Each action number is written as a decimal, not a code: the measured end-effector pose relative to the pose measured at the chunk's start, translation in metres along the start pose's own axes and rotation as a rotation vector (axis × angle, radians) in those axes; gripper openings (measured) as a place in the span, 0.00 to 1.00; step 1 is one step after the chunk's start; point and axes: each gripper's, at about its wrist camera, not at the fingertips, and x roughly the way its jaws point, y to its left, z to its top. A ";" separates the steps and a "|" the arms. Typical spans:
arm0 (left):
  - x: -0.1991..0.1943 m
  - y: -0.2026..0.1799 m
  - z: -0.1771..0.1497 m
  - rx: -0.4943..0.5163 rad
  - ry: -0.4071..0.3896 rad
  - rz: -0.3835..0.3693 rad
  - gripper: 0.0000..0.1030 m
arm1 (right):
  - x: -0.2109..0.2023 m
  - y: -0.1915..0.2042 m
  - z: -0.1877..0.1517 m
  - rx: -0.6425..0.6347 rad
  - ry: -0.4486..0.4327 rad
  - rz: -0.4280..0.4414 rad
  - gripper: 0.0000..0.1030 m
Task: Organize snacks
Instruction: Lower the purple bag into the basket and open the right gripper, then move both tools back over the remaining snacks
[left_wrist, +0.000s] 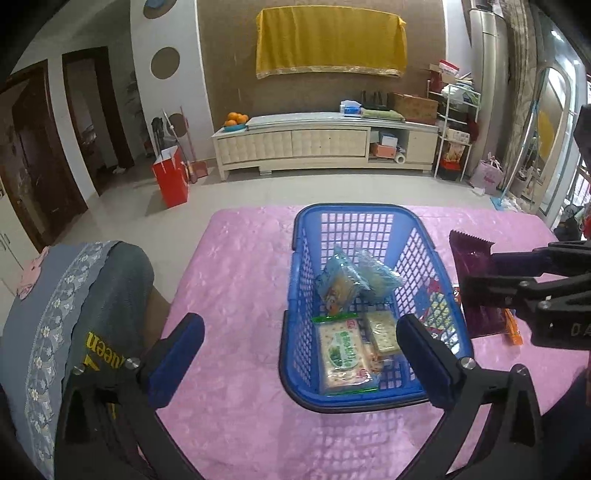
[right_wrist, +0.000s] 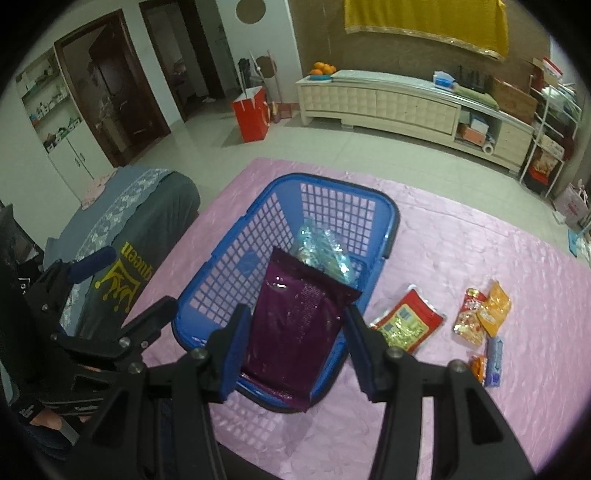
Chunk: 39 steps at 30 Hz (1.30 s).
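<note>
A blue mesh basket (left_wrist: 369, 212) stands on the pink table (left_wrist: 236, 280) and holds several cracker packs (left_wrist: 347, 354). My left gripper (left_wrist: 299, 362) is open and empty, low over the basket's near left corner. My right gripper (right_wrist: 291, 350) is shut on a purple snack bag (right_wrist: 295, 325) and holds it above the basket's near rim (right_wrist: 207, 332). The same bag (left_wrist: 476, 280) shows in the left wrist view, just right of the basket. Several snack packs lie on the table right of the basket: a red one (right_wrist: 406, 325), an orange one (right_wrist: 495, 310), a blue one (right_wrist: 495, 360).
A chair with a grey cloth (left_wrist: 74, 314) stands at the table's left edge. Beyond the table are a tiled floor, a red paper bag (left_wrist: 170, 177) and a long white cabinet (left_wrist: 325, 146) against the far wall.
</note>
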 end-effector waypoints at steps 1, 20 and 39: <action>0.002 0.002 -0.001 -0.003 0.004 0.004 1.00 | 0.003 0.001 0.001 -0.004 0.006 0.004 0.54; 0.031 0.020 -0.007 -0.043 0.050 0.002 1.00 | 0.059 0.007 0.005 -0.029 0.112 -0.050 0.55; 0.002 -0.021 0.001 0.025 0.009 -0.025 1.00 | 0.008 -0.027 -0.009 0.023 0.060 -0.059 0.71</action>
